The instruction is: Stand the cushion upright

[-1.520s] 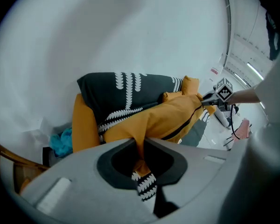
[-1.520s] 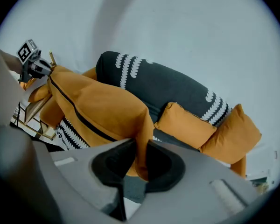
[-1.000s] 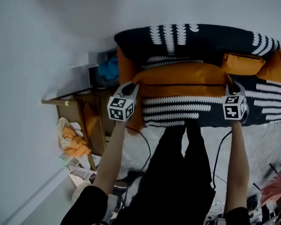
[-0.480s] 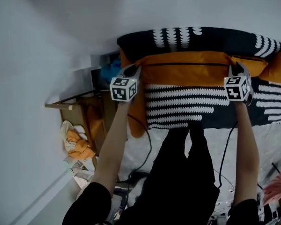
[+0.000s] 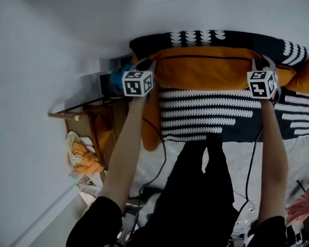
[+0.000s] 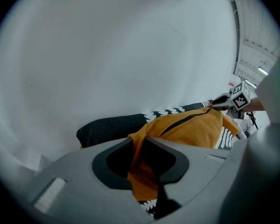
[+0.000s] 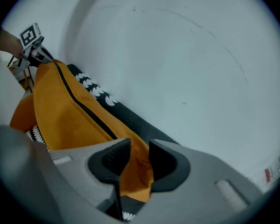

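As my left gripper (image 5: pixel 147 64) and right gripper (image 5: pixel 261 62), jaws just easing apart, pinch its ends, the cushion (image 5: pixel 206 70) runs nine-to-three o'clock.

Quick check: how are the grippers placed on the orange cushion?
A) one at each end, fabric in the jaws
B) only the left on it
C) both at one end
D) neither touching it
A: the left gripper and the right gripper each have a corner of the orange cushion between their jaws, at opposite ends; both pairs of jaws have just been opening.
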Demonstrator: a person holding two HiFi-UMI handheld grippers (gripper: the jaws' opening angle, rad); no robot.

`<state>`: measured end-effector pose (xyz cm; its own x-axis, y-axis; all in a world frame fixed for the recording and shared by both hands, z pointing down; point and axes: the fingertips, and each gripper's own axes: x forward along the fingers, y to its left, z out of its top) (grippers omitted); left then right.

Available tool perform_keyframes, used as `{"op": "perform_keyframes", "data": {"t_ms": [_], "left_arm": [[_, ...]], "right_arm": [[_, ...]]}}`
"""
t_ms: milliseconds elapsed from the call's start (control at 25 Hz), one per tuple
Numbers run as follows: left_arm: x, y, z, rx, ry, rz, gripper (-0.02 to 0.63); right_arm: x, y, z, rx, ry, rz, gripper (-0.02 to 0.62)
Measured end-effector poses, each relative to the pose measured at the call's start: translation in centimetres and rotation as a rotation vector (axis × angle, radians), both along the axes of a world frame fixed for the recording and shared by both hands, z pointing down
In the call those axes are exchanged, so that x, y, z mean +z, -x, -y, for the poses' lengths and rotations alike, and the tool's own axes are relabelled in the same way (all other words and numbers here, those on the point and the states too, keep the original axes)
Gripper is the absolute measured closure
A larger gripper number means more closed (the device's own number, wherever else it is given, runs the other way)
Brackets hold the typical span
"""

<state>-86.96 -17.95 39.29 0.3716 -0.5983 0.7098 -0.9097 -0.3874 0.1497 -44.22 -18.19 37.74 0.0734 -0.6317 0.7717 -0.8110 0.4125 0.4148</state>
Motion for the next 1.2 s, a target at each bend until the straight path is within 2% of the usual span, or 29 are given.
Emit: {"op": "perform_keyframes", "data": {"t_ms": [200, 280, 360, 600, 880, 1200], "left_arm": [[-0.7, 0.9, 1.1, -0.032, -0.032, 0.019, 0.498], [-1.5, 1.5, 1.7, -0.044, -0.075, 0.039, 0.438], [-2.0, 1.5, 1.9, -0.029, -0.086, 0.039, 0.398], [-3.9, 0.9, 1.0, 0.011, -0.138, 0.077, 0.333], [-8.7, -0.4, -2.0, 0.012, -0.246, 0.1, 0.326], [-13.3, -5.7, -10.2, 0.027, -0.312, 0.055, 0.327]], "right_arm": [[-1.3, 1.2, 0.8, -0.016, -0.047, 0.013, 0.466], [-1.7, 1.5, 0.9, -0.026, -0.057, 0.019, 0.465], [-2.1, 1.5, 0.9, -0.033, -0.066, 0.02, 0.465], [-4.1, 1.4, 0.5, -0.041, -0.097, 0.022, 0.462], [-7.2, 0.4, -2.5, -0.032, -0.144, 0.072, 0.459], [-9.1, -1.8, -10.0, -0.064, -0.164, 0.129, 0.459]]}}
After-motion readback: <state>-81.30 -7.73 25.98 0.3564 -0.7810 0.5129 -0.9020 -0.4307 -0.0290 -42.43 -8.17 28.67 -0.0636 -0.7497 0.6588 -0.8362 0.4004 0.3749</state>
